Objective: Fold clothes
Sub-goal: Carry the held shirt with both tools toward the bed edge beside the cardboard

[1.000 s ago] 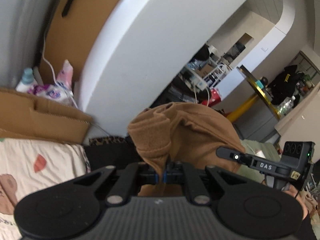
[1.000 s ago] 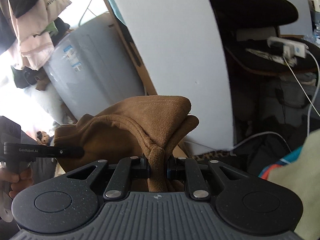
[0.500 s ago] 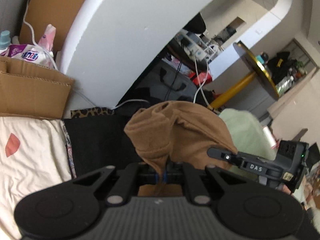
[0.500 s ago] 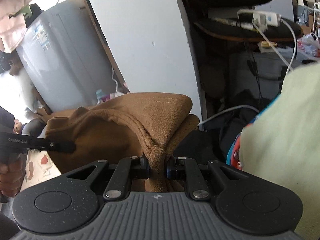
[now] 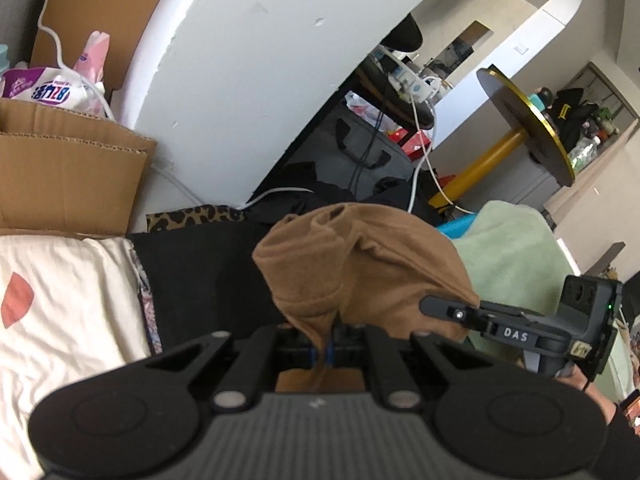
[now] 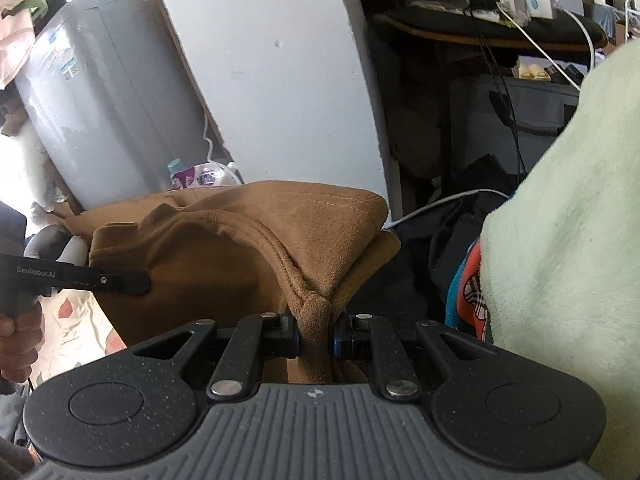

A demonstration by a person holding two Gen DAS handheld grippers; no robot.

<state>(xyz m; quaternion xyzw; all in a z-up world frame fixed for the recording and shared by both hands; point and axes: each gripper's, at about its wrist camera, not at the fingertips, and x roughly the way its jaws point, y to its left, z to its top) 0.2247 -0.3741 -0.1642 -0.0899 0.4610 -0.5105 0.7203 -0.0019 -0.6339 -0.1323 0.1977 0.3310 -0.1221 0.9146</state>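
A brown fleece garment (image 5: 360, 264) hangs bunched between both grippers, over a bed. My left gripper (image 5: 325, 354) is shut on a thin fold of it. My right gripper (image 6: 316, 336) is shut on a thicker seamed edge of the same brown garment (image 6: 256, 248). In the left wrist view the right gripper (image 5: 516, 330) shows at the right, held by a hand. In the right wrist view the left gripper (image 6: 80, 278) shows at the left, also in a hand. The garment's lower part is hidden behind the gripper bodies.
A pale green fleece blanket (image 6: 568, 216) lies close on the right, over a blue and orange cloth (image 6: 466, 296). A cream patterned sheet (image 5: 60, 308) and black cloth (image 5: 200, 276) cover the bed. A cardboard box (image 5: 68, 168), white wall (image 5: 240, 60), cables and a yellow-legged round table (image 5: 520, 120) stand behind.
Both grippers have sunk with the brown garment still held. The bed sheet, black cloth and green blanket have come closer and fill more of both views.
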